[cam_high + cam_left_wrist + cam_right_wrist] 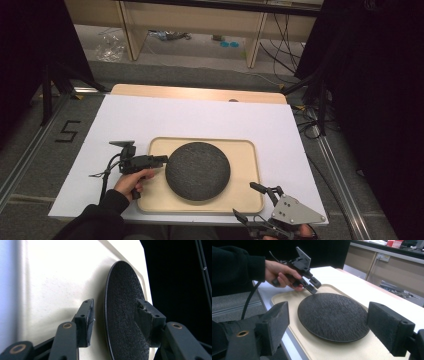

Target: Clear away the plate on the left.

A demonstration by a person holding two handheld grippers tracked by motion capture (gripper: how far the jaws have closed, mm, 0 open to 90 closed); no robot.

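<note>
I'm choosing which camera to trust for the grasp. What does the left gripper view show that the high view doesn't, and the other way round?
Left gripper view alone: the edge-on rim of the black plate standing between the left tool's two pads, a gap visible at the left pad.

High view alone: the plate's full round outline, the whole beige tray, the white table, the right tool off the tray's near right corner, jaws open.

Both: plate lying on tray, left tool at the plate's edge.

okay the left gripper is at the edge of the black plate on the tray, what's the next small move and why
Probably draw the left gripper back off the black plate: its fingers stand apart either side of the rim without pressing, and the plate lies flat on the tray.
</note>
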